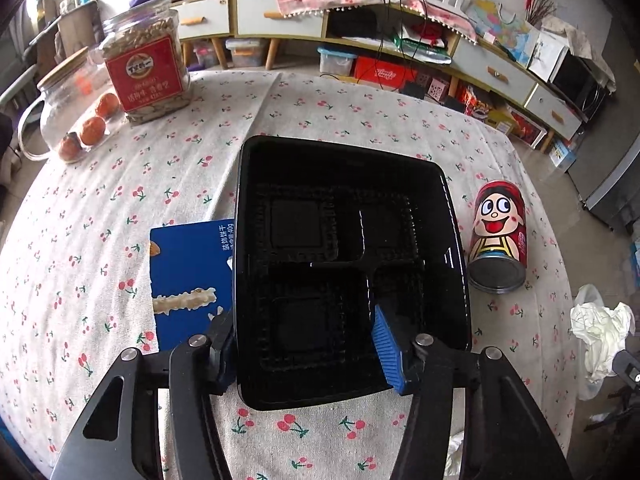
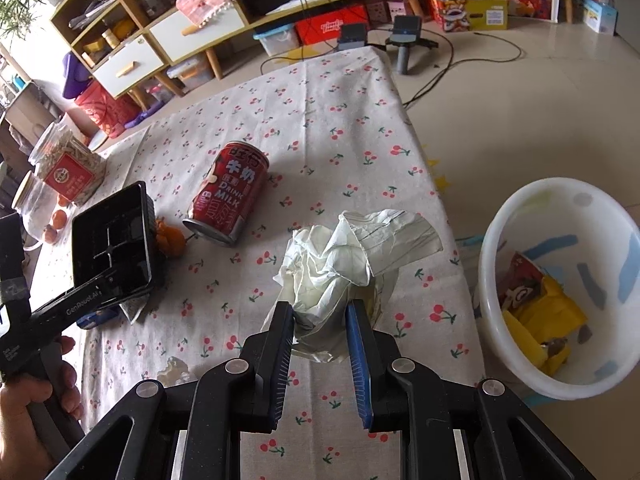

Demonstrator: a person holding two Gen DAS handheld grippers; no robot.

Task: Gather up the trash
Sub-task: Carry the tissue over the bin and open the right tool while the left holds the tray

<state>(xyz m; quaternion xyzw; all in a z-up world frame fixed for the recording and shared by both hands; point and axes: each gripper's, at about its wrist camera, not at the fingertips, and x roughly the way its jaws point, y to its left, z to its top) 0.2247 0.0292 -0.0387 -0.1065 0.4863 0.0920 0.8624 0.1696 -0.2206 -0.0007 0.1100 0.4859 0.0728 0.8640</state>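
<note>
- Two grippers are both loaded, as far as I can see: my right gripper (image 2: 320, 344) has its fingers pressed against either side of a crumpled white paper wad (image 2: 344, 256), held just above the cherry-print tablecloth (image 2: 340, 92).
- My left gripper (image 1: 306, 344) is clamped on the near wall of a black four-compartment plastic tray (image 1: 348, 264), one blue pad (image 1: 386, 350) inside it and the other finger outside; the right wrist view shows the tray lifted and tilted off the cloth.
- Beneath the tray's left edge lies a blue biscuit packet (image 1: 188, 276).
- Right of the tray, a red milk can (image 1: 500, 236) lies on its side.
- Beyond the table's right edge stands a white bin (image 2: 560, 280) with yellow and red wrappers inside.
- Farthest off, on the left, are a seed jar with a red label (image 1: 146, 60) and a glass jar of oranges (image 1: 72, 108).
</note>
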